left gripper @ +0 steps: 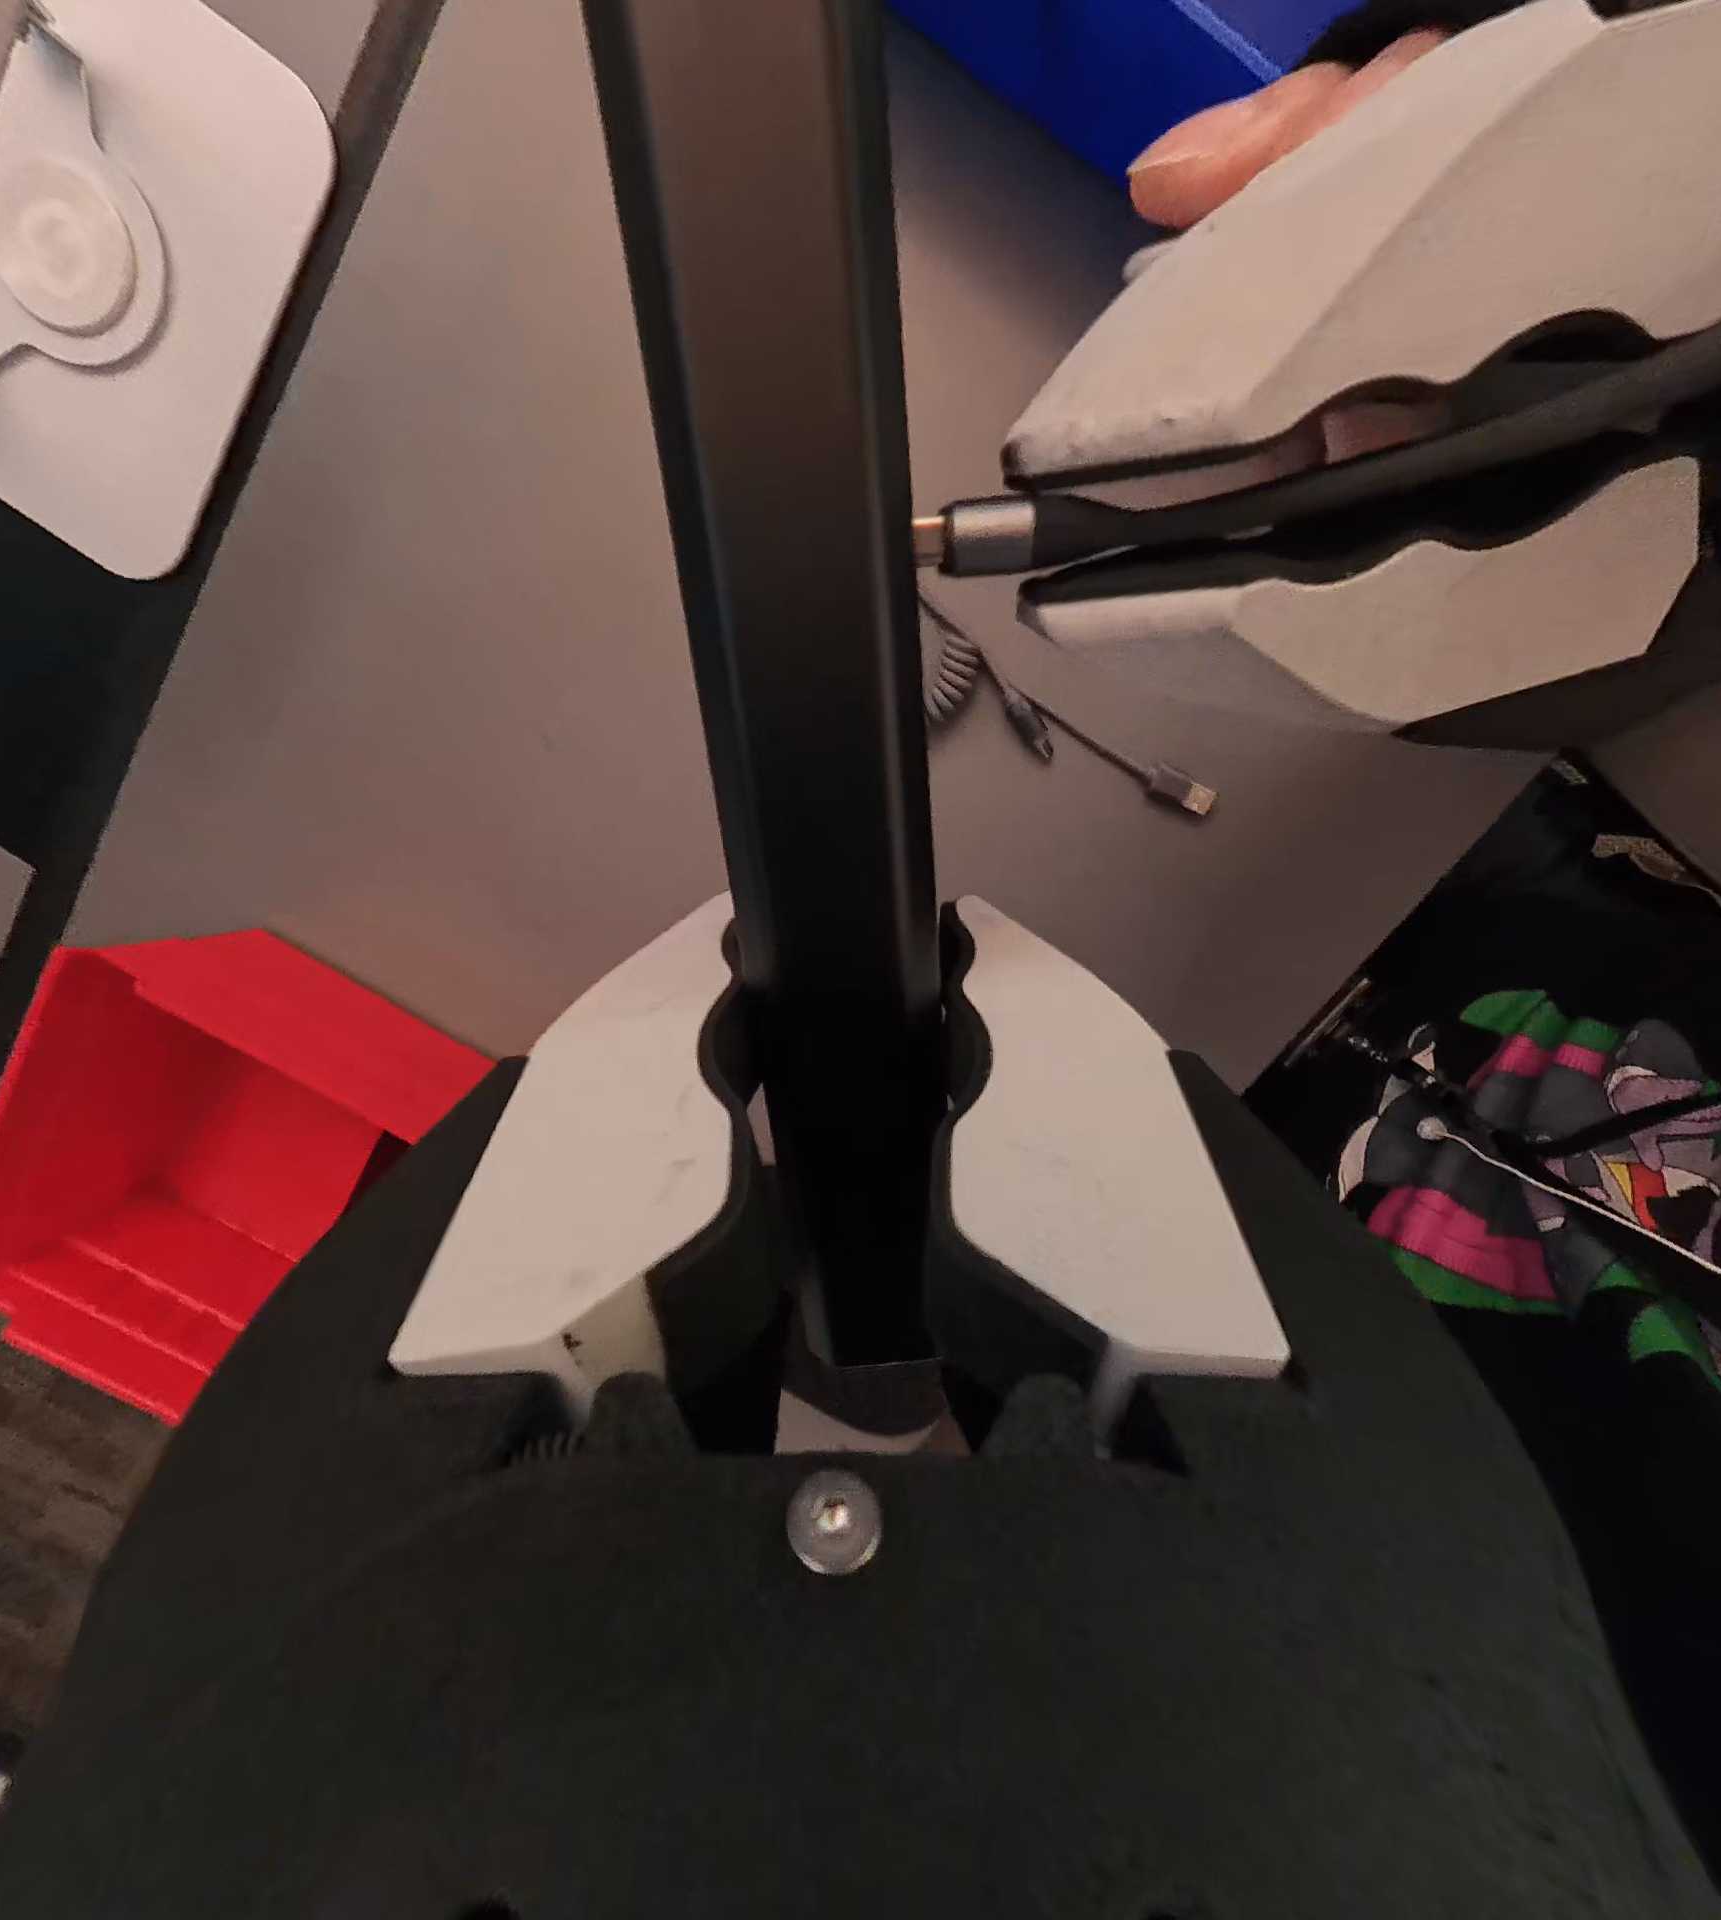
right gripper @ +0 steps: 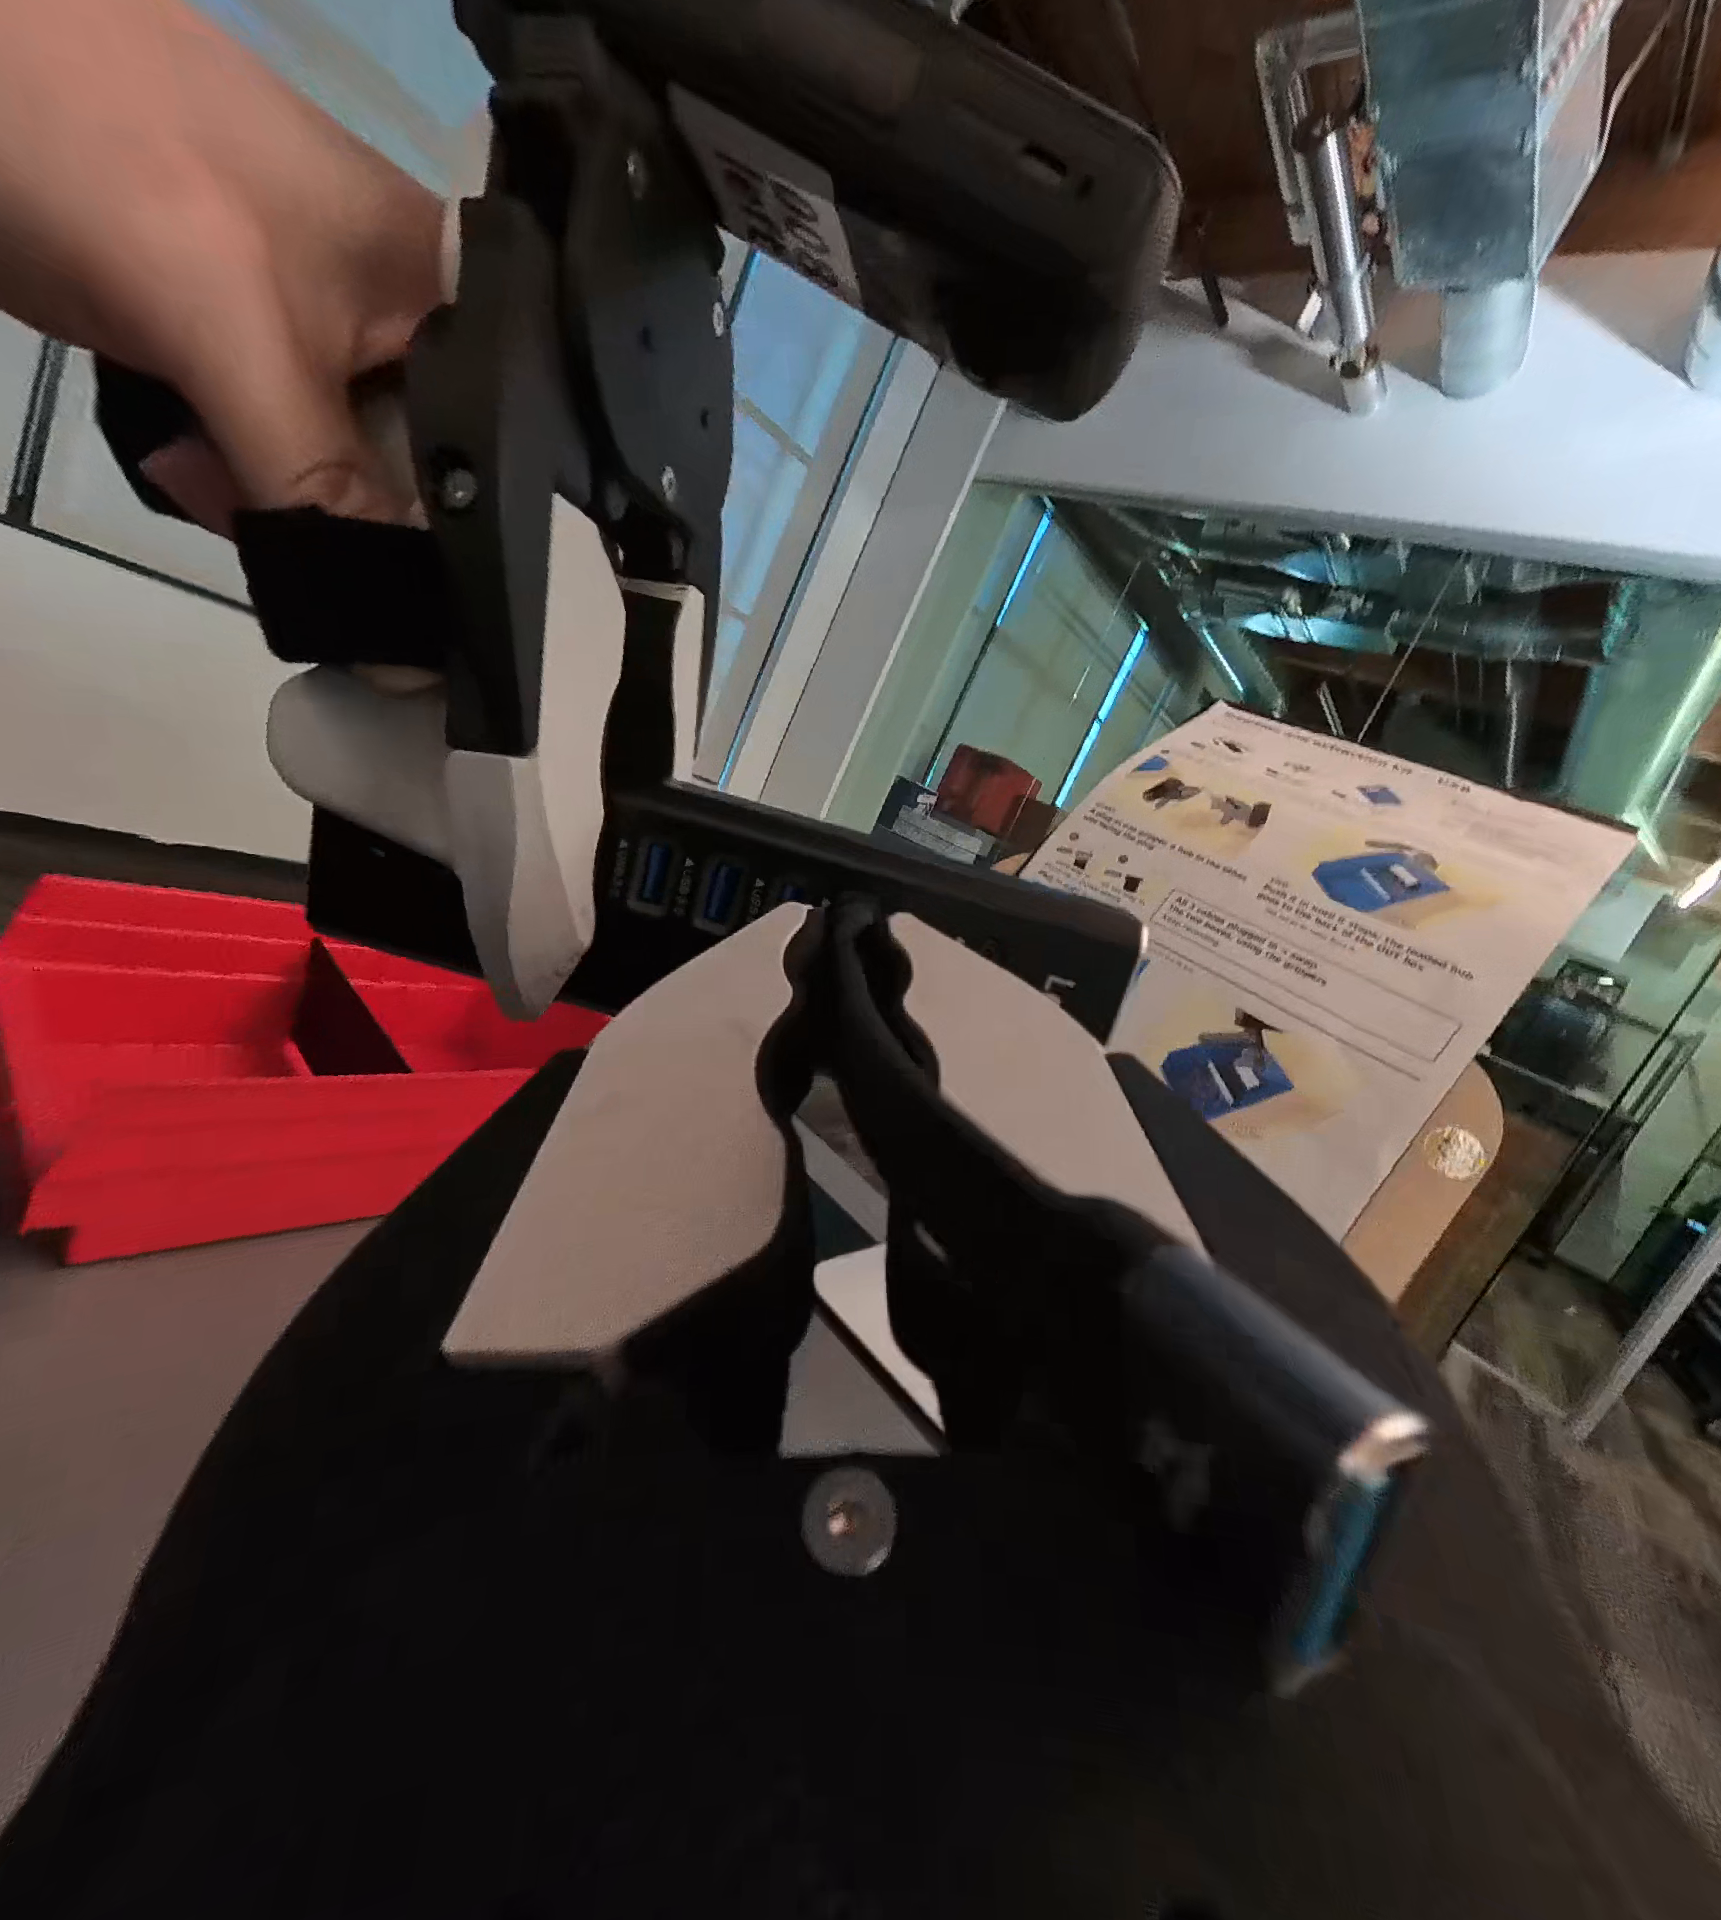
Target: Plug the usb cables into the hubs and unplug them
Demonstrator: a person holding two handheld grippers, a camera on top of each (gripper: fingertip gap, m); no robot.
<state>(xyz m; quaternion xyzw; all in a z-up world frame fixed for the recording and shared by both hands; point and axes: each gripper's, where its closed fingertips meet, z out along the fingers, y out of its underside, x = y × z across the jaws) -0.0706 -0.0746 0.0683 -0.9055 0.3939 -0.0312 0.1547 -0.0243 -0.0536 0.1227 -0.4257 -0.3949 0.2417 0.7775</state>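
Observation:
My left gripper is shut on a long black USB hub and holds it pointing away from me, above the grey table. My right gripper comes in from the right, shut on a cable's grey metal plug. The plug tip is right at the hub's side; I cannot tell whether it has entered a port. In the right wrist view my right gripper pinches the black cable against the hub, beside its blue ports. The cable's blue USB plug lies over the gripper body. The left gripper grips the hub's left end.
A red bin stands on the table at the left and also shows in the right wrist view. A blue bin is at the far side. Loose cables lie below the right gripper. A printed instruction sheet stands at the right. The gap from one gripper's tips to the other's is roughly 7 cm.

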